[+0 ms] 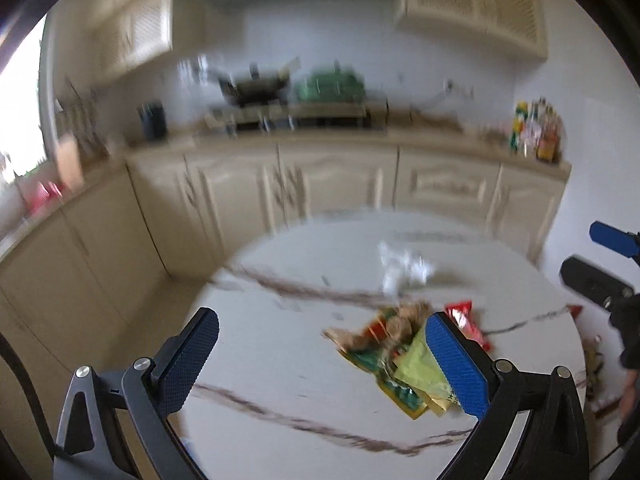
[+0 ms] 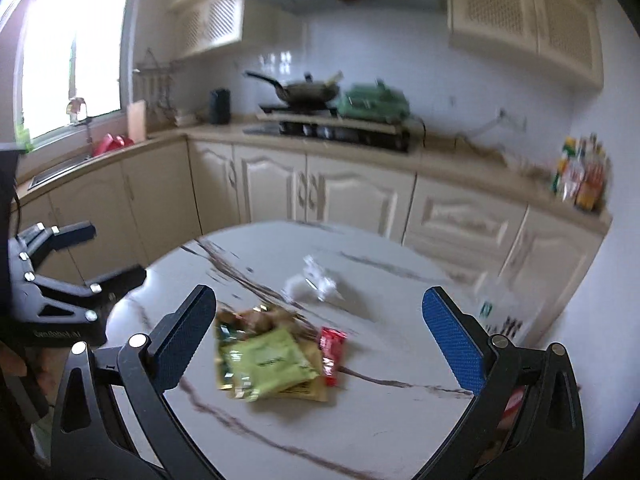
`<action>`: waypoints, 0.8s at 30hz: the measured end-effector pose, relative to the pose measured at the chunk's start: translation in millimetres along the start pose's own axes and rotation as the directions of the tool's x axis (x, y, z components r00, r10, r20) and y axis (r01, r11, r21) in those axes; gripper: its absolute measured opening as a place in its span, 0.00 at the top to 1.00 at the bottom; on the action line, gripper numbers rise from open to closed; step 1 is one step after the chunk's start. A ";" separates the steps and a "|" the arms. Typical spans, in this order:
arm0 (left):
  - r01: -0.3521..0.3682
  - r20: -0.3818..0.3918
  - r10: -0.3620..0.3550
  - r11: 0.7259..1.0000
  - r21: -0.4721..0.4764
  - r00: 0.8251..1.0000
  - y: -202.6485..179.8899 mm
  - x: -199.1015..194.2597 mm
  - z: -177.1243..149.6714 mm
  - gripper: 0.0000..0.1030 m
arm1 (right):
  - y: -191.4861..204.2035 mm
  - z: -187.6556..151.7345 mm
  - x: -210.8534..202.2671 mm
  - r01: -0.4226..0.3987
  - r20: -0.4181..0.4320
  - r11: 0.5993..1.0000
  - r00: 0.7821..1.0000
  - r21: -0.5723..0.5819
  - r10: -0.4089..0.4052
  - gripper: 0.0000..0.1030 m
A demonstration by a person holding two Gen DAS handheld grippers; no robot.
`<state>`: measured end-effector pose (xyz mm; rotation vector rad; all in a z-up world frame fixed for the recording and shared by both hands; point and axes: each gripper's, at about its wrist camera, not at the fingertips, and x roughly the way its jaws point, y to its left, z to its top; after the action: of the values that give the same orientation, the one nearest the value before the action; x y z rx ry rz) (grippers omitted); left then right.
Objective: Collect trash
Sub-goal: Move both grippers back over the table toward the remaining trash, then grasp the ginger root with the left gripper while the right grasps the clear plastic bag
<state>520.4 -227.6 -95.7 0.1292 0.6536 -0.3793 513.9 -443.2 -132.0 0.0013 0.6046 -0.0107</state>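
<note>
White marble with dark veins covers the round table, and on it, a little nearer than its middle, lies the trash: a loose heap of flat wrappers with a pale green packet on top, gold and dark green ones under it, and a small red wrapper touching the heap's right edge. Farther back on the tabletop, apart from the heap, sits a crumpled piece of clear plastic. Both wrist views are blurred. The right gripper hangs above the near side of the table with its jaws spread wide and nothing between the pads; the heap shows in the gap below them, untouched. The left gripper is likewise spread as wide as it goes and empty, over the table's near left part, its right finger overlapping the heap in that view. Beyond the table, cream cabinets run along the far wall and turn down the left side, where a sink sits under a bright window. On the far counter stand a stove with a dark wok, a green object beside it, and bottles at the far right.
</note>
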 end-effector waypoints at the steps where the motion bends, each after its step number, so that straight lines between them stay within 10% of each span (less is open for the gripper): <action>1: -0.001 -0.046 0.000 1.000 -0.025 0.999 2.8 22.3 11.5 0.01 | -6.4 -2.3 10.4 -0.003 -0.018 1.000 1.000 0.011 0.003 0.00; 15: -0.007 -0.261 0.005 1.000 -0.006 0.965 -7.7 213.2 58.0 0.02 | -44.8 -25.4 135.2 -0.042 -0.232 0.997 0.971 0.066 0.056 0.00; 24: 0.050 -0.261 -0.047 0.999 0.006 0.964 -5.6 235.8 52.5 0.23 | -42.1 -7.6 193.3 -0.102 -0.312 0.995 0.945 0.012 0.101 0.00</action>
<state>719.8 -316.6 -199.2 0.1775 0.9157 -0.4179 668.1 -487.2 -248.0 0.0310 0.9218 0.0926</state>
